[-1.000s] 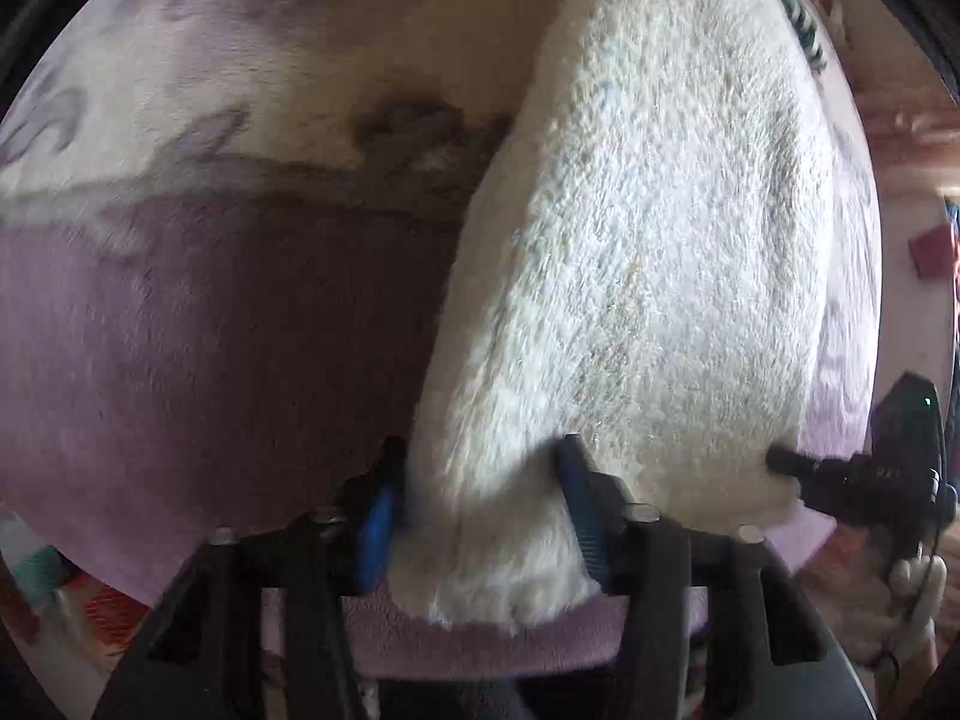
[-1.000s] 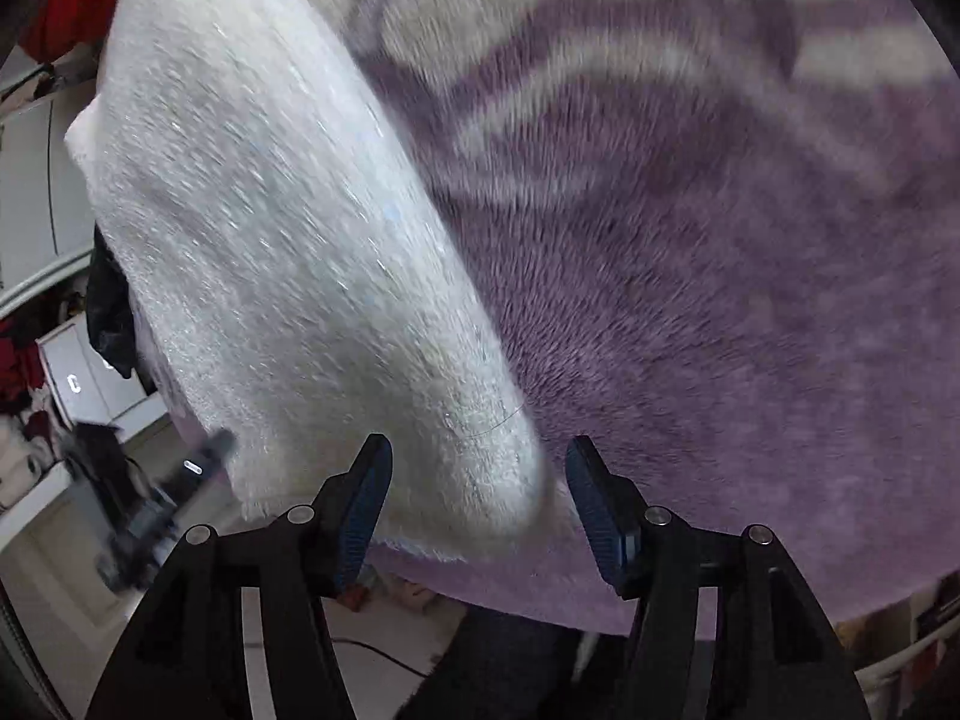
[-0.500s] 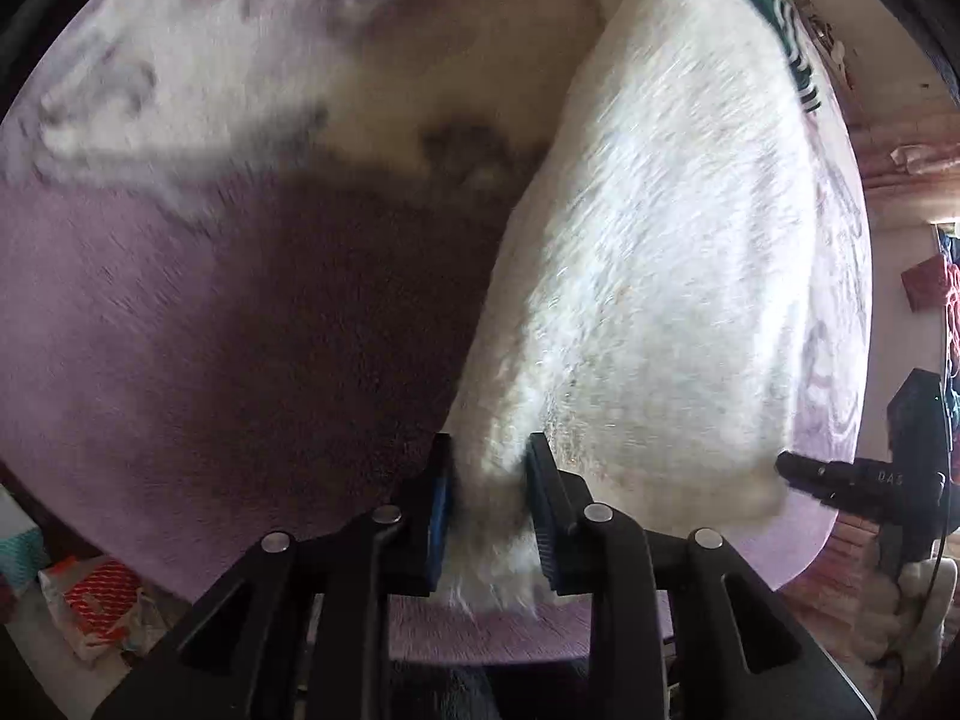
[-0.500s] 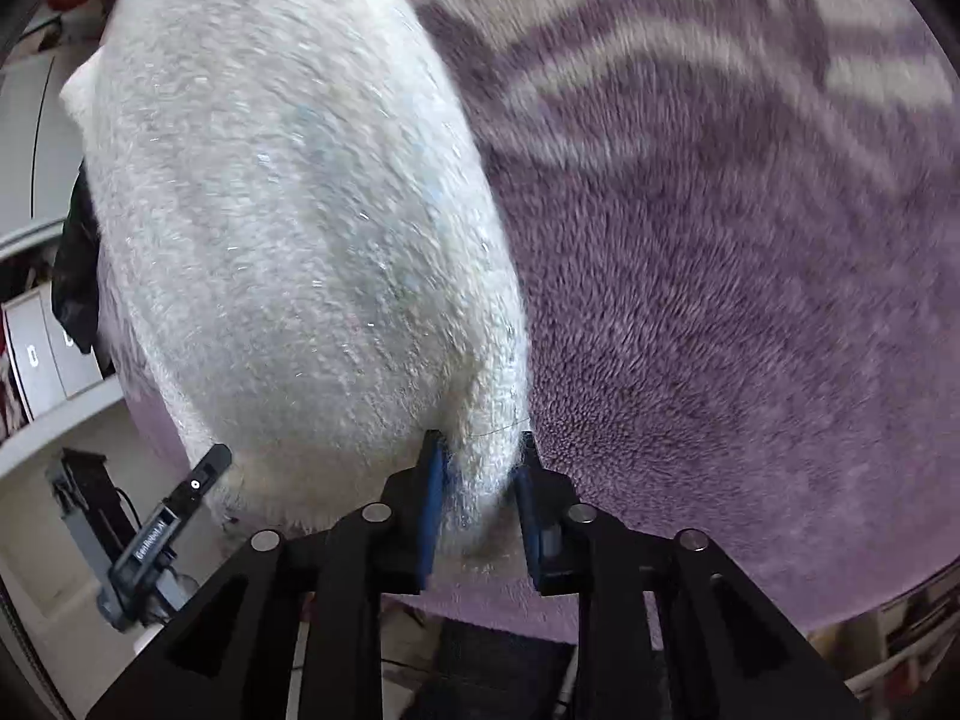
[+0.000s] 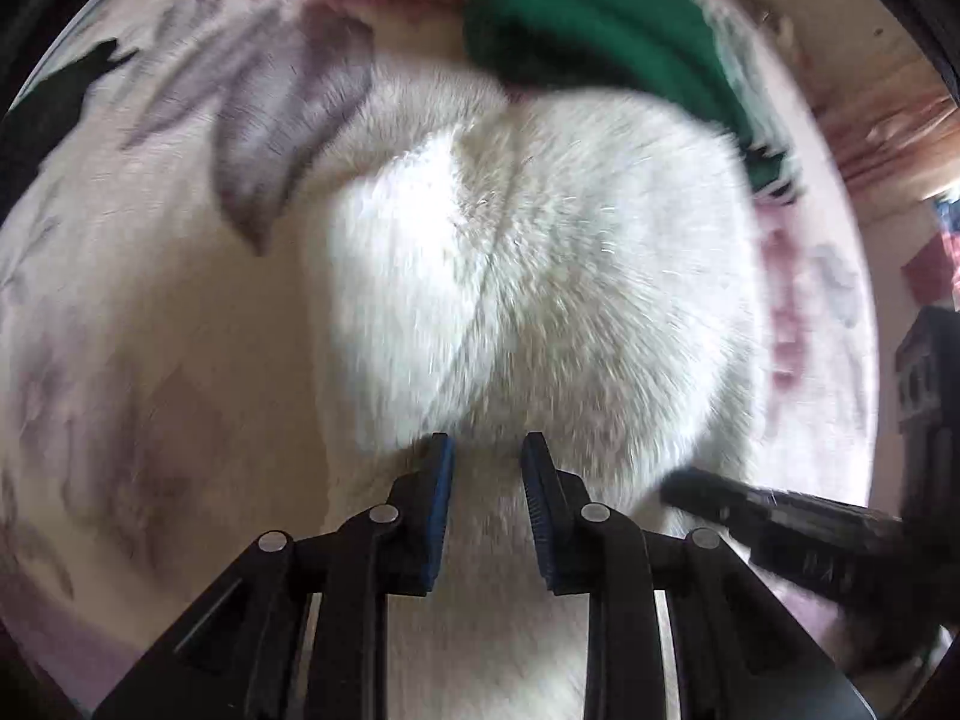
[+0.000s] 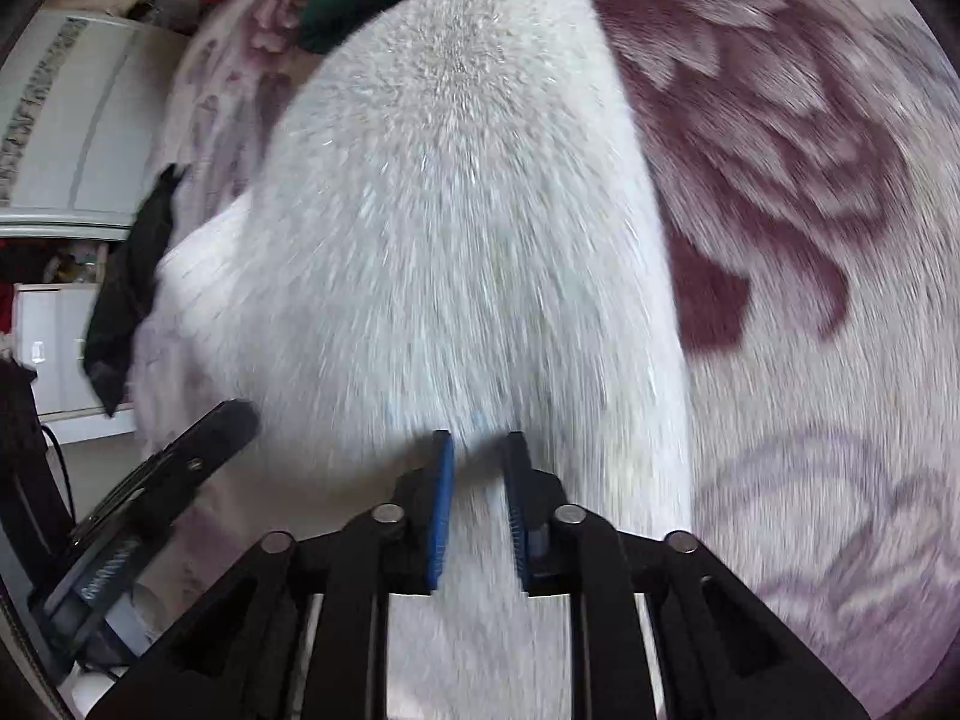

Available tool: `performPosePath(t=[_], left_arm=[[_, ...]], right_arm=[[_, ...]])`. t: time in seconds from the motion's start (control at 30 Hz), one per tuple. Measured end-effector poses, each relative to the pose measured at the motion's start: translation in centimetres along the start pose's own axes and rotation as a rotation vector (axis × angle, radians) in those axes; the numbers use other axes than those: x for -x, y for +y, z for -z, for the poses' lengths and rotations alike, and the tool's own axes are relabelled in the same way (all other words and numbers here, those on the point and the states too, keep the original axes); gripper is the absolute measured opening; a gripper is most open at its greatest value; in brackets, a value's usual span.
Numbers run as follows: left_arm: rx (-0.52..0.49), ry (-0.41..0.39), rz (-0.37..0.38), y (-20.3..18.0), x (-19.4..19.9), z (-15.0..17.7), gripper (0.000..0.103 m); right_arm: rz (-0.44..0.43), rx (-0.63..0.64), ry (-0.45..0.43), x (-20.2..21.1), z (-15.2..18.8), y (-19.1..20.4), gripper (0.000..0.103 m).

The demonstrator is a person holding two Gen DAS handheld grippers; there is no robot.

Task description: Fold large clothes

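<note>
Lifted since before: white fleece (image 5: 540,300) pinched between both hand-held grippers (image 5: 486,450) (image 6: 477,450), right just closing.

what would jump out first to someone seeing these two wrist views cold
A fluffy white garment fills the middle of both views, draped over a purple and cream floral blanket. The left gripper and right gripper are each shut on its near edge; the right jaws have just been closing on it. A dark green garment lies at the far end.
</note>
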State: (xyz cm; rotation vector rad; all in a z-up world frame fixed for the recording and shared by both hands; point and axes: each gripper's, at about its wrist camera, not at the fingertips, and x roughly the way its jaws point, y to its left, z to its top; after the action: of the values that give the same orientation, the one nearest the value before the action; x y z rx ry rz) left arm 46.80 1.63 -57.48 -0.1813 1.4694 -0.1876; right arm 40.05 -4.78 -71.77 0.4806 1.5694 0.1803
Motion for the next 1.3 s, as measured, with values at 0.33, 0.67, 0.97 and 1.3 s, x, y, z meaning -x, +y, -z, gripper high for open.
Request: performPosePath(t=[0.33, 0.67, 0.97, 1.3], left_arm=[[-0.057, -0.037, 0.048, 1.2, 3.4, -0.6, 0.022], [-0.046, 0.069, 0.051, 3.2, -3.3, -7.2, 0.023], [-0.07, -0.008, 0.071, 4.0, 3.7, -5.7, 0.023], [0.142, 0.014, 0.054, 11.2, 9.0, 11.5, 0.088]], right_arm=[[-0.033, -0.151, 0.217, -4.7, -5.7, -0.2, 0.0], [0.071, -0.053, 0.164, -5.2, -14.1, 2.5, 0.0], [-0.004, -0.103, 0.18, -1.9, -14.6, 0.5, 0.012], [-0.158, -0.12, 0.156, 4.3, 7.5, -8.0, 0.083]])
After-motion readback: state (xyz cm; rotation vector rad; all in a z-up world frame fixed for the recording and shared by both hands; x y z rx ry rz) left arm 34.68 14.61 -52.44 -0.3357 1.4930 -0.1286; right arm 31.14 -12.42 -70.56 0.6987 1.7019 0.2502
